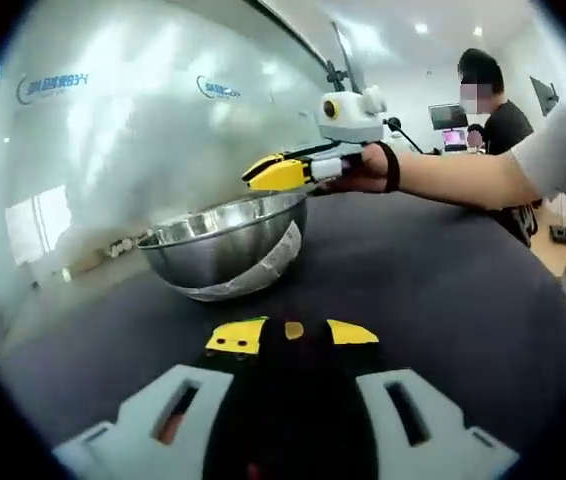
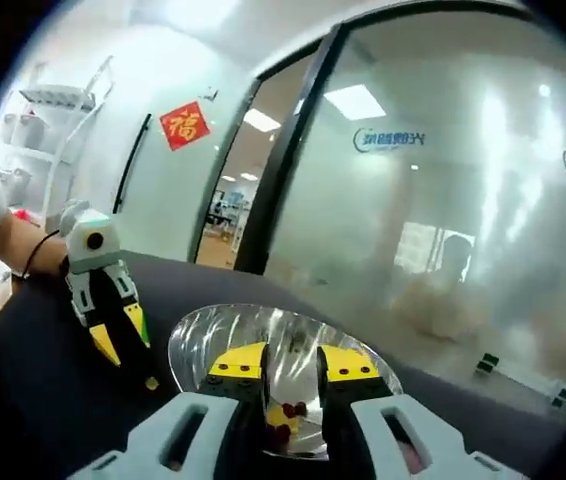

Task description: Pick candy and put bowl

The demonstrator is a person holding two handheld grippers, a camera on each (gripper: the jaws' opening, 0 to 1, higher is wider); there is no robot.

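On the dark tabletop (image 1: 443,290), the left gripper (image 1: 293,335) rests with jaws closed and seemingly empty, while the right gripper (image 2: 293,368), jaws nearly together, should release centred over the steel bowl (image 2: 283,370) already holding candy (image 2: 288,412).

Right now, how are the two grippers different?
The right gripper hangs over the steel bowl; the left gripper sits beside the bowl, low over the dark table. The right one points along the table, the left one down at it. Both have yellow-tipped jaws.
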